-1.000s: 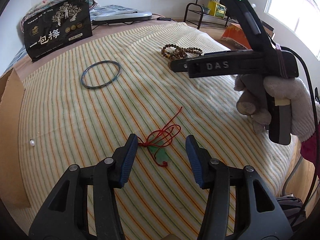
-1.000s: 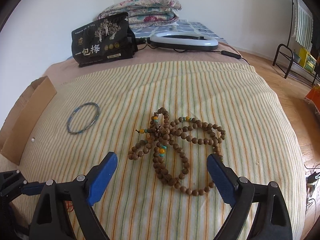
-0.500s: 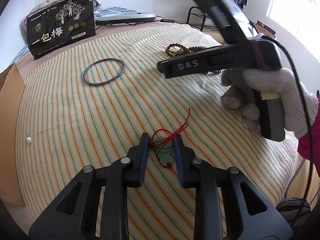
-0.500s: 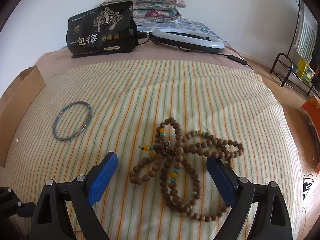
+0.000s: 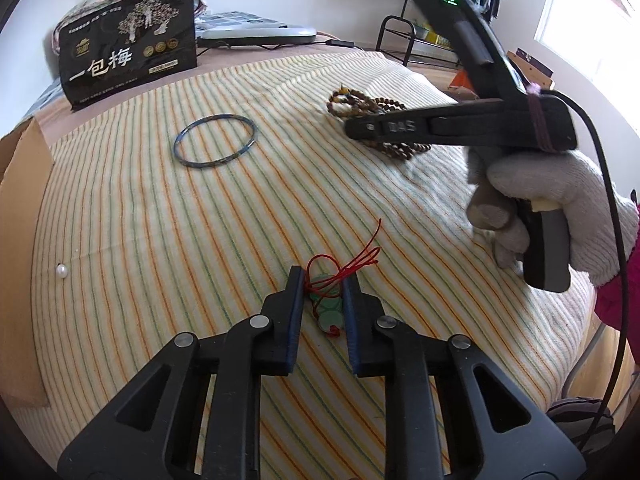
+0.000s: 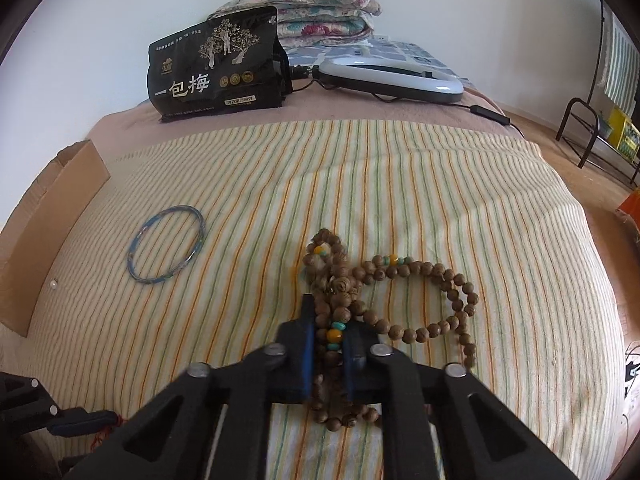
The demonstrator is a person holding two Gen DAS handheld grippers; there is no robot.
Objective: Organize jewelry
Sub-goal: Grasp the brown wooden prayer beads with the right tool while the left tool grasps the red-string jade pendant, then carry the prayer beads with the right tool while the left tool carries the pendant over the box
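My left gripper (image 5: 321, 294) is shut on a green jade pendant (image 5: 328, 312) with a red cord (image 5: 352, 262), low on the striped cloth (image 5: 160, 220). My right gripper (image 6: 327, 334) is shut on a brown wooden bead string (image 6: 400, 276) with yellow and teal beads; it also shows in the left wrist view (image 5: 370, 104), where the right gripper's body (image 5: 460, 128) hangs over it. A thin blue bangle (image 5: 215, 141) lies flat at the far left, also in the right wrist view (image 6: 166, 248). A small white pearl (image 5: 61, 271) lies at the left edge.
A cardboard box wall (image 5: 20, 200) stands along the left edge. A black printed bag (image 6: 216, 68) stands at the back, with a white ring lamp (image 6: 392, 78), its cable and folded quilts (image 6: 320, 12) behind. A metal rack (image 6: 592, 128) stands on the floor at the right.
Both grippers have closed from wide open: the left onto the jade pendant, the right onto the bead string. The right gripper has moved down to the beads.
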